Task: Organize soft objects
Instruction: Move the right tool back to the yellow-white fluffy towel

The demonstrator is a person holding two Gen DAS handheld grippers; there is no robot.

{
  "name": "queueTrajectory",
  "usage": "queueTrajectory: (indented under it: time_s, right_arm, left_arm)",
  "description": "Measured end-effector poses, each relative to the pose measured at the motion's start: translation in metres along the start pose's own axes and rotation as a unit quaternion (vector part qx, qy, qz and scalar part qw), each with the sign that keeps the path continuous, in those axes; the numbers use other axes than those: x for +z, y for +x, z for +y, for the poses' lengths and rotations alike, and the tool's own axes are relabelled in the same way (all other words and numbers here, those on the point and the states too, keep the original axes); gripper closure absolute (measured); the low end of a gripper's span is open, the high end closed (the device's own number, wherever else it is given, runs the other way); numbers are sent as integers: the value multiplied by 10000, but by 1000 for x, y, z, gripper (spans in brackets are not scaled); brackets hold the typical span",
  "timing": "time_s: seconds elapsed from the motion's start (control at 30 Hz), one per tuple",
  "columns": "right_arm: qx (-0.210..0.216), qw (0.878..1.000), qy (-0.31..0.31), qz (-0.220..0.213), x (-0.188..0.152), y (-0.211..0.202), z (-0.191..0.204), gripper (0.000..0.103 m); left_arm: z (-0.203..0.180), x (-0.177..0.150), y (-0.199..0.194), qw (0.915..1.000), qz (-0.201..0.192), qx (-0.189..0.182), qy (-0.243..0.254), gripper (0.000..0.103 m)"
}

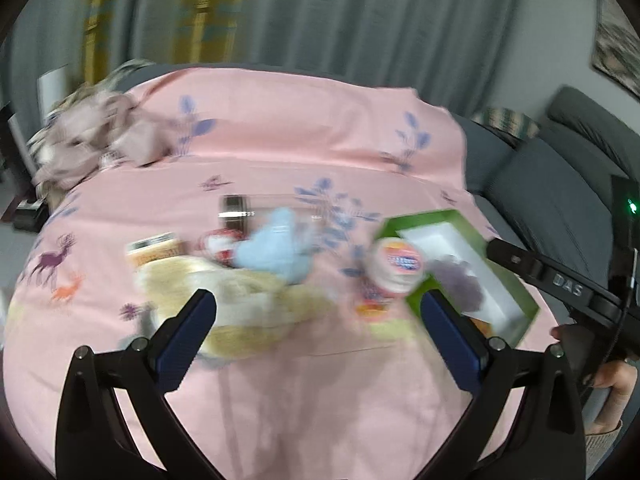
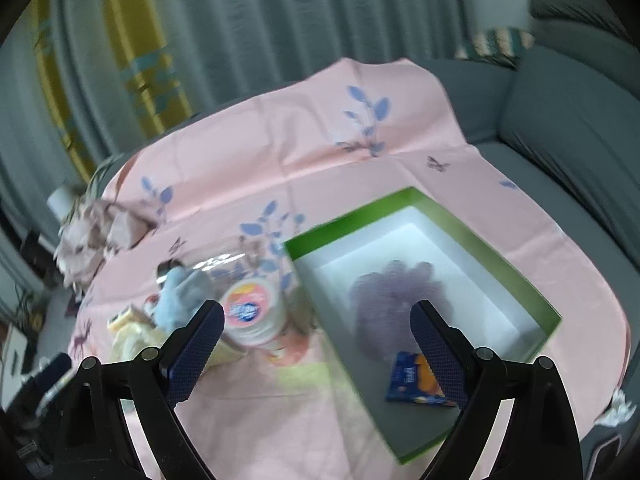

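Soft, perhaps daylit; motion-blurred fisheye views

Motion blur is smearing the blue plush toy [image 1: 276, 246] and the cream fabric [image 1: 240, 300] below it — their outlines are running together. Lettering on the round tub [image 2: 250, 312] is staying unreadable. The purple fluffy thing [image 2: 394, 300] in the green box [image 2: 496, 240] is showing only as haze — its shape is unclear.

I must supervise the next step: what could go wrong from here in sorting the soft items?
1. The round tub stands close against the blue plush; a claw reaching there may knock it over.
2. Both views are blurred, so aiming is uncertain.
3. The green box already holds a purple fluffy item and a packet.
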State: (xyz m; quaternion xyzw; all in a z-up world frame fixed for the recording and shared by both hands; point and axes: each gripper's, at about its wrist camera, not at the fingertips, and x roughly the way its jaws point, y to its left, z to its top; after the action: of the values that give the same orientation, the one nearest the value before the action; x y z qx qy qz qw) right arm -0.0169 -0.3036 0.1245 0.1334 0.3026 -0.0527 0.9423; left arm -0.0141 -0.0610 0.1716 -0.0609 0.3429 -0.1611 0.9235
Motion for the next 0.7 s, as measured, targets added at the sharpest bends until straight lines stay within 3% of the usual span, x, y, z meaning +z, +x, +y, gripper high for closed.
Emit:
queueTrajectory:
  time_s: [0.13,0.33,0.53,0.7]
  right_arm:
    - [161,9992,-365,-35,-5,-1,31,9]
    - [879,9931,-770,95,-19,6,81,9]
    - [1650,9812,-774,633,-37,33,120,9]
    - [1639,9743,-941,1226,-52,73,155,9]
  left_arm:
    - [47,-5,-7,9977,-72,415,-539,1]
    - [97,-30,3,9920,44,902,-879,1]
    - [128,-51,31,9873,544,1022,-1092,2]
    - [142,-55,36,9830,724,1143,-1242,2]
